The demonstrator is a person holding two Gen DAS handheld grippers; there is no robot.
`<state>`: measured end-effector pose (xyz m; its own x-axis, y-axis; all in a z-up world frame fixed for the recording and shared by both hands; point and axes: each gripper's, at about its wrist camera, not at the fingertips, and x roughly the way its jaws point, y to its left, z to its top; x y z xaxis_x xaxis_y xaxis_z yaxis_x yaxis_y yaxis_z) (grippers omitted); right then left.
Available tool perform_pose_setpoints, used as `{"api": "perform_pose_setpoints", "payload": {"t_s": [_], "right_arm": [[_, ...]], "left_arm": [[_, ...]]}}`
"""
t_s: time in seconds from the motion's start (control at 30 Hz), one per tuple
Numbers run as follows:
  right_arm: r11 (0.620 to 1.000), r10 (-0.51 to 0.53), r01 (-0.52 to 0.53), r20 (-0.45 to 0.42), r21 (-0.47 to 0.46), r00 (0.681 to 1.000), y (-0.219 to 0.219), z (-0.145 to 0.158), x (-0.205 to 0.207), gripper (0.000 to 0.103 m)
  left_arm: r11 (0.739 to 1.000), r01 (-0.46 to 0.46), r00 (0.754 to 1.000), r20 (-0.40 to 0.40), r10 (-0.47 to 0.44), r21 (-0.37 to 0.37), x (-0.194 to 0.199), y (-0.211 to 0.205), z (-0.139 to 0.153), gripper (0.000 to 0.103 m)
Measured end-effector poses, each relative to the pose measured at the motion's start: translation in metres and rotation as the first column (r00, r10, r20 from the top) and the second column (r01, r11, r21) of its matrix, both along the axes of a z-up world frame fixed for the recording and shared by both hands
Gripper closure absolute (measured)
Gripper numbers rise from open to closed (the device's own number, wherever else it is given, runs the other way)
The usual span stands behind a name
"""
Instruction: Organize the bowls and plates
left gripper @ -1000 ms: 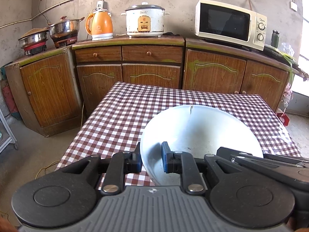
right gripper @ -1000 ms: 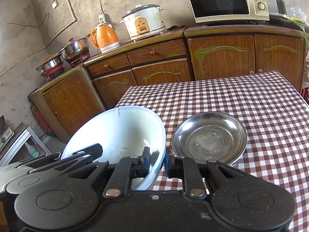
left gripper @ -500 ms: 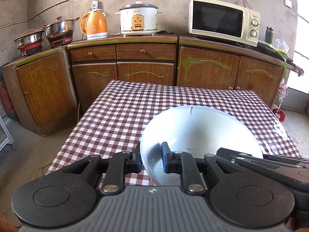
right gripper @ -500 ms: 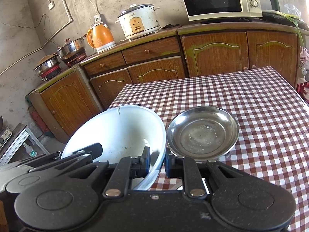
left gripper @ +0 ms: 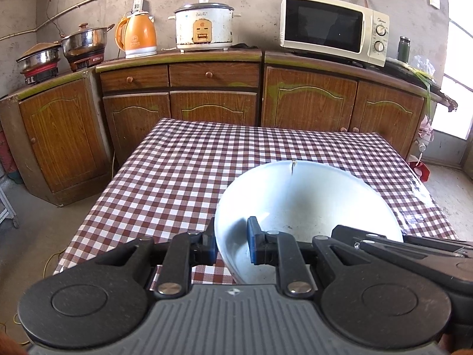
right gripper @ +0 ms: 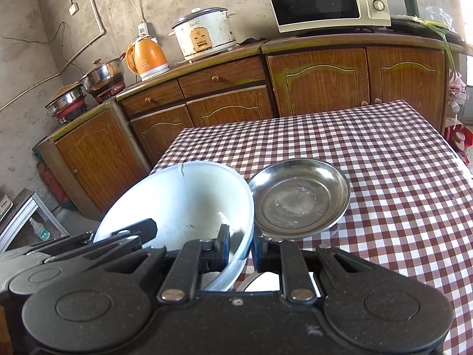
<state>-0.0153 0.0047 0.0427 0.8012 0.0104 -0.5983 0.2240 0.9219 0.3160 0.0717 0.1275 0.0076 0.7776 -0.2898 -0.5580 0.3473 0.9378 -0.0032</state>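
A large white bowl (left gripper: 307, 201) with a crack in its far rim is carried between both grippers above the checked table (left gripper: 183, 171). My left gripper (left gripper: 231, 244) is shut on the bowl's left rim. My right gripper (right gripper: 241, 247) is shut on the bowl's (right gripper: 183, 201) right rim. Just right of the white bowl a shallow steel dish (right gripper: 300, 199) rests on the table (right gripper: 399, 183), its near edge close to my right gripper. In the left wrist view the right gripper's body (left gripper: 414, 248) shows behind the bowl.
Wooden cabinets (left gripper: 207, 100) stand beyond the table, carrying a microwave (left gripper: 334, 28), a rice cooker (left gripper: 204, 26), an orange kettle (left gripper: 137, 37) and pots (left gripper: 85, 41). The table's left edge drops to bare floor (left gripper: 35, 222). A metal rack (right gripper: 26, 216) stands at the far left.
Both grippers with the white bowl have drawn back and a little down; the cabinets look farther away. The steel dish now sits closer beside the bowl.
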Motion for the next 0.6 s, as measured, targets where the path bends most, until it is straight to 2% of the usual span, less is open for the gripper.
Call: {"api": "perform_pose_setpoints", "payload": {"t_s": [0.6], "right_arm": [[0.999, -0.052, 0.052, -0.013, -0.002, 0.999, -0.013, -0.004, -0.022, 0.083]], "left_arm": [[0.999, 0.049, 0.999, -0.008, -0.049, -0.001, -0.012, -0.015, -0.007, 0.084]]}}
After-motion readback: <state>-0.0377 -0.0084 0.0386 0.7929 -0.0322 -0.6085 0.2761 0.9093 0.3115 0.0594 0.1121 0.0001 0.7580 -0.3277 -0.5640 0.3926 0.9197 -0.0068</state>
